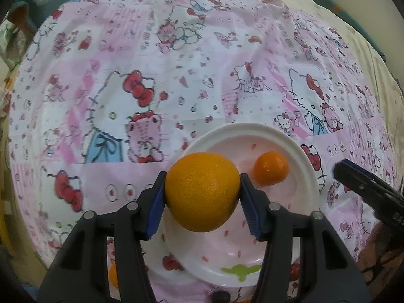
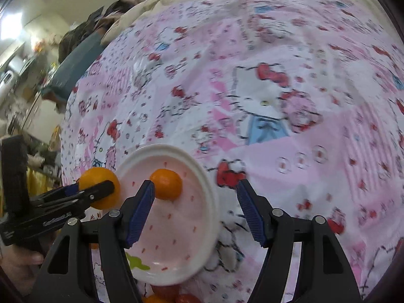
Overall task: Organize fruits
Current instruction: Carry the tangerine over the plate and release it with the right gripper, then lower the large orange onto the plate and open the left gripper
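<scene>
- One large orange [image 1: 202, 192] sits clamped between the blue pads of the left gripper [image 1: 202, 197], held over the near-left part of the plate [image 1: 305, 161].
- One small mandarin [image 1: 270, 168] lies on that single white plate with a pink centre, well toward its far side.
- The right gripper [image 2: 195, 209] is spread wide and holds nothing, above the plate's right edge.
- Under everything lies one pink cartoon-cat cloth [image 1: 176, 75].
- A few red and orange fruits [image 2: 171, 293] peek out at the near edge of the right view; their count is unclear.

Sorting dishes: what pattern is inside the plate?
Pale pink plate with small red marks; clearest in left wrist view.
</scene>
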Motion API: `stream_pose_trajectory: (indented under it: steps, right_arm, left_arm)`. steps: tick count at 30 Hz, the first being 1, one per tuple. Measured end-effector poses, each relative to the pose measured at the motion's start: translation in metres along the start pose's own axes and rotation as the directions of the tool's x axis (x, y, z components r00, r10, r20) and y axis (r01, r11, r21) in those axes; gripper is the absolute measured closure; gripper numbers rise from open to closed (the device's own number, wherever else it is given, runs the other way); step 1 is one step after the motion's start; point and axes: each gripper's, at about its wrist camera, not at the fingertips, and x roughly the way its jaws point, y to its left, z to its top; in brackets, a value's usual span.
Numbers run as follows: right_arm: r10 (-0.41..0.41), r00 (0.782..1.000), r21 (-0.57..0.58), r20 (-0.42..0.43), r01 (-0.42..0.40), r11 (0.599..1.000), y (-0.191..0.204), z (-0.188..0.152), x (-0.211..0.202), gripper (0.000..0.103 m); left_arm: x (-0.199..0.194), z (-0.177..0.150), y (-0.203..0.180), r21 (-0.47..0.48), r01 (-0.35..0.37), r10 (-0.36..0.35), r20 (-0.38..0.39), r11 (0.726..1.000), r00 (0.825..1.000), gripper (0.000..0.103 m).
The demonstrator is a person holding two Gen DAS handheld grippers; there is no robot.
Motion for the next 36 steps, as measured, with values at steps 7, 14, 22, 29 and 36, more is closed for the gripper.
stream_pose_trajectory:
  steps: [7,14,22,29,36]
  right_arm:
    - [-0.023,0.999,0.019,0.036,0.022,1.0,-0.019,-0.001,-0.02,0.033]
    - [-0.015,0.998,0.011,0.056,0.014,1.0,-0.018,0.002,-0.026,0.033]
    - [-0.017,0.998,-0.005,0.056,0.017,1.0,-0.015,0.002,-0.027,0.033]
    - [-0.018,0.999,-0.032,0.045,0.02,0.999,-0.01,0.0,-0.031,0.033]
    - [-0.013,0.999,-0.069,0.052,0.017,0.998,0.005,-0.009,-0.041,0.033]
  left_arm:
    - [0.023,0.005,-0.008,-0.022,0.071,-0.072,-0.046,0.997,0.996,0.052]
    - [0.036,0.009,-0.012,-0.021,0.053,-0.054,-0.054,0.998,0.997,0.051]
    - [0.035,0.007,-0.02,0.057,0.006,-0.004,-0.041,0.998,0.999,0.038]
    - [0.013,0.004,-0.016,0.066,-0.009,0.009,0.007,0.998,1.0,0.019]
    - [-0.026,-0.007,-0.009,0.069,-0.041,0.035,0.085,0.997,0.996,0.019]
